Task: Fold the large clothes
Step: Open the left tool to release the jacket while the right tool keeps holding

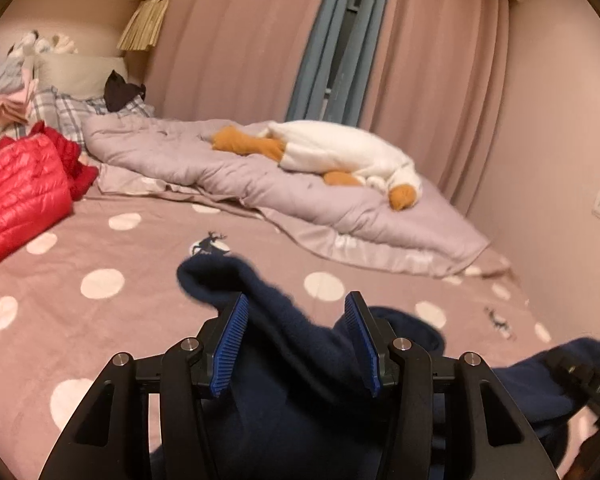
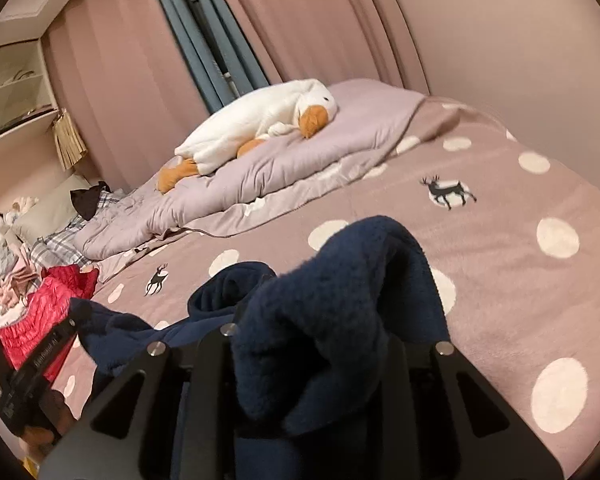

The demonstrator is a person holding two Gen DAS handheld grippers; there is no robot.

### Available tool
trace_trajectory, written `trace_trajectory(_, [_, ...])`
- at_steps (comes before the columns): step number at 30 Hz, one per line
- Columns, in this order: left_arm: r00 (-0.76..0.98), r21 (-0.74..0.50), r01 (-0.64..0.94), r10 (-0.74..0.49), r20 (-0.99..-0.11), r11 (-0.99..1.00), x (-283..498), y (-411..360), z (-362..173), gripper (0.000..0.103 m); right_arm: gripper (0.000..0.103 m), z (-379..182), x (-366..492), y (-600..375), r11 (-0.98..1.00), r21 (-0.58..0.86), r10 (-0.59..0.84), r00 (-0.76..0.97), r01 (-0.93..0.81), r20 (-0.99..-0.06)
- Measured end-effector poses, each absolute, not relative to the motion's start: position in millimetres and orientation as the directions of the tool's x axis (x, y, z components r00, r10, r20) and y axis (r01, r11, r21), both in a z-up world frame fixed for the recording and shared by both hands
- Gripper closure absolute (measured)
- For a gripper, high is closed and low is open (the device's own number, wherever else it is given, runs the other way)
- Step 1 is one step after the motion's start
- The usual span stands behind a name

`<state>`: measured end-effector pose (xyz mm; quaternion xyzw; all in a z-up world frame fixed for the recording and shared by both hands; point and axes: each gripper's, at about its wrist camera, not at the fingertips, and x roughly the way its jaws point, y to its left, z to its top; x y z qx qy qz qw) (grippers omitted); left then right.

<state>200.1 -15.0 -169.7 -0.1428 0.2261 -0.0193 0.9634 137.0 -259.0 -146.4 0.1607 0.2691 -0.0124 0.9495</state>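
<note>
A dark navy fleece garment (image 1: 284,344) lies bunched on the pink dotted bedsheet (image 1: 100,312). My left gripper (image 1: 296,320) stands open with its blue pads (image 1: 232,344) wide apart, and a fold of the fleece runs loosely between them. In the right wrist view the same fleece (image 2: 340,304) is heaped over my right gripper and hides its fingers, so I cannot see how the jaws stand. The left gripper's body (image 2: 40,364) shows at the lower left of that view.
A red puffer jacket (image 1: 20,196) lies at the left beside a stack of folded clothes (image 1: 4,108). A lilac duvet (image 1: 228,168) with a white plush goose (image 1: 340,152) lies along the far side by the curtains. The wall is close on the right.
</note>
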Motion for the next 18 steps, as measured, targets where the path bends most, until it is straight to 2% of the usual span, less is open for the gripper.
trace_trajectory(4, [0.884, -0.262, -0.046, -0.083, -0.460, 0.964, 207.7, -17.9, -175.6, 0.054, 0.077, -146.9, 135.9, -255.3, 0.954, 0.278, 0.050, 0.855, 0.112, -0.516])
trace_trajectory(9, [0.857, -0.263, 0.000, -0.135, -0.497, 0.965, 211.0, -25.3, -183.3, 0.054, 0.077, -150.8, 139.6, -259.7, 0.947, 0.297, 0.055, 0.845, 0.124, -0.531])
trace_trajectory(14, [0.858, -0.250, -0.018, -0.114, -0.501, 0.968, 211.7, -27.5, -183.9, 0.054, 0.076, -151.8, 138.9, -257.9, 0.947, 0.297, 0.058, 0.840, 0.125, -0.539])
trace_trajectory(16, [0.852, -0.266, -0.020, -0.123, -0.510, 0.964, 212.0, -26.3, -184.7, 0.054, 0.072, -151.9, 138.3, -259.3, 0.944, 0.303, 0.058, 0.840, 0.130, -0.539])
trace_trajectory(17, [0.850, -0.266, -0.022, -0.122, -0.513, 0.964, 211.7, -26.0, -184.6, 0.053, 0.062, -151.3, 136.3, -258.7, 0.943, 0.304, 0.052, 0.842, 0.136, -0.537])
trace_trajectory(18, [0.849, -0.260, -0.028, -0.115, -0.517, 0.965, 211.4, -25.9, -184.3, 0.053, 0.048, -150.2, 134.7, -259.6, 0.942, 0.304, 0.043, 0.846, 0.143, -0.532])
